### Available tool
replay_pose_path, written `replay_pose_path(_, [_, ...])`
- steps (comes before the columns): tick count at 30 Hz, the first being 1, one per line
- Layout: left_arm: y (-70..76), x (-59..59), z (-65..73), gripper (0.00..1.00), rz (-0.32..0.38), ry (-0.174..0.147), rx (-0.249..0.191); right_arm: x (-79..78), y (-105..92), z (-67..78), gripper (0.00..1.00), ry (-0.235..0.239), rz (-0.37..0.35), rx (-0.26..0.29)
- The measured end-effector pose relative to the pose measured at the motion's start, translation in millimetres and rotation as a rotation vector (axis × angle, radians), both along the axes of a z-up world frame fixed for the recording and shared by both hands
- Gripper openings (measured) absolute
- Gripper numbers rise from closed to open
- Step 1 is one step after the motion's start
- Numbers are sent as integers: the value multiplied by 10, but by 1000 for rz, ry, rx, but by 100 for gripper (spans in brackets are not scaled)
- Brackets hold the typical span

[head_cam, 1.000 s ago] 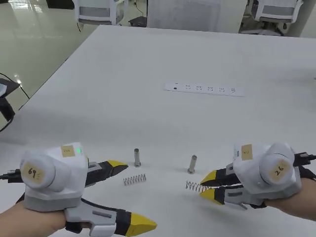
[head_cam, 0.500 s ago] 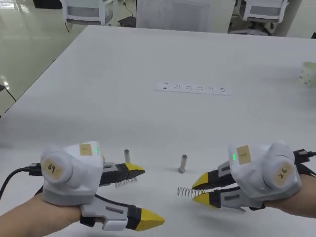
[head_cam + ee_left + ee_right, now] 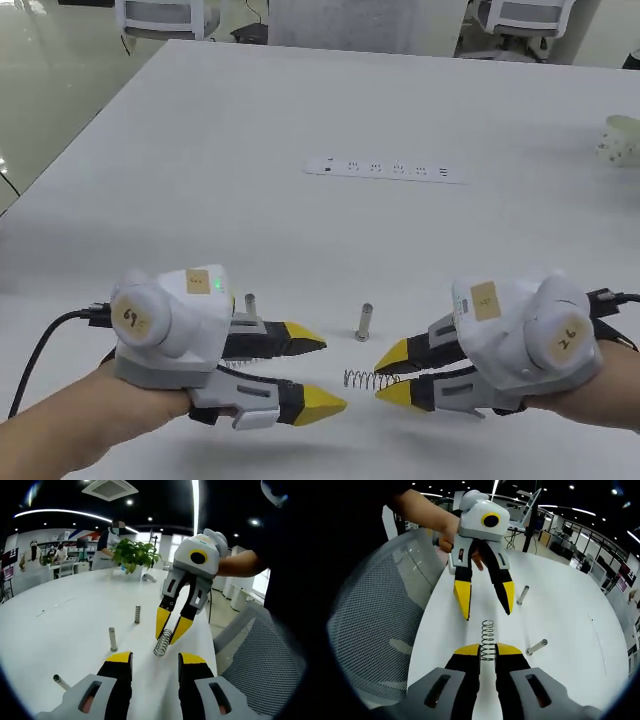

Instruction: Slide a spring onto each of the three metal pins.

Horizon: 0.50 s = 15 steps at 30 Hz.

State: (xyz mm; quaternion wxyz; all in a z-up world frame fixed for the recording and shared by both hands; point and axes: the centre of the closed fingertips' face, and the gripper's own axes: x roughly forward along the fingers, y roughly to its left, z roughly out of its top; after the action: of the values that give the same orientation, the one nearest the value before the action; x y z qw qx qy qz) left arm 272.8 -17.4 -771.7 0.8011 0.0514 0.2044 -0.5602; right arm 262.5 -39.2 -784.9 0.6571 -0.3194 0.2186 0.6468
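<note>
Left gripper [image 3: 332, 374] has swung toward the spring [image 3: 358, 379] in right gripper [image 3: 379, 380].

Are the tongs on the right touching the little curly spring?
Touching. The right gripper view shows the right tongs pinching one end of the thin coiled metal spring between their yellow tips.

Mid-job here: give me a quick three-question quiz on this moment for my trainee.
1. True or false: the right gripper is shut on one end of a spring.
2. The left gripper is: A) open, B) shut on a pin, C) shut on a spring.
3. In the head view, is the pin between the grippers upright or lying down?
Key: 1 true; 2 A; 3 upright.
</note>
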Motion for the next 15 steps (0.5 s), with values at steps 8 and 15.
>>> replay_pose_path(8, [-153,-39,-24,13,-41,-3,-14,-18,20,59,8,3,8,13])
replay_pose_path(15, [-220,-38,-9,8,-54,-9,-25,-45,26,74,8,5,17,15])
